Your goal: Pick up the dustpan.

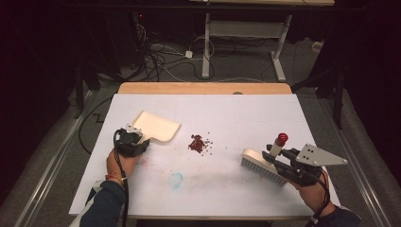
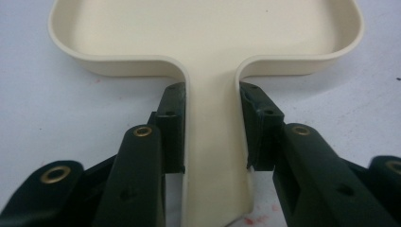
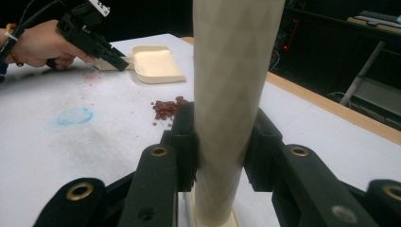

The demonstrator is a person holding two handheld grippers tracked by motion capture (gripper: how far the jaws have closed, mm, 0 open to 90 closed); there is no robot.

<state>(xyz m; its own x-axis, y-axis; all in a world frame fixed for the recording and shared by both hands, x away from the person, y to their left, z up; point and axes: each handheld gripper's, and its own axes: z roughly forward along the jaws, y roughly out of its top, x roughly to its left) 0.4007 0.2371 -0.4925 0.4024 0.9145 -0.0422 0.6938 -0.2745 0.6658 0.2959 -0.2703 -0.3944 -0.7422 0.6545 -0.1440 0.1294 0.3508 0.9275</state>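
A cream dustpan (image 1: 158, 125) lies flat on the white table top (image 1: 246, 109), left of centre. My left gripper (image 1: 137, 138) is shut on its handle; in the left gripper view both pads press the handle's sides (image 2: 213, 94) below the pan (image 2: 208, 33). A small heap of dark red bits (image 1: 198, 143) lies in the middle, to the right of the pan. At the right, my right gripper (image 1: 279, 158) is shut on the cream handle (image 3: 231, 71) of a hand brush (image 1: 260, 168), whose handle ends in a red cap (image 1: 282, 138).
A blue ring smudge (image 1: 176, 179) and a faint red stain (image 1: 144, 162) mark the near part of the table. A wooden strip (image 1: 203, 88) borders its far edge. Beyond it stand desk legs and cables (image 1: 161, 56) on the floor.
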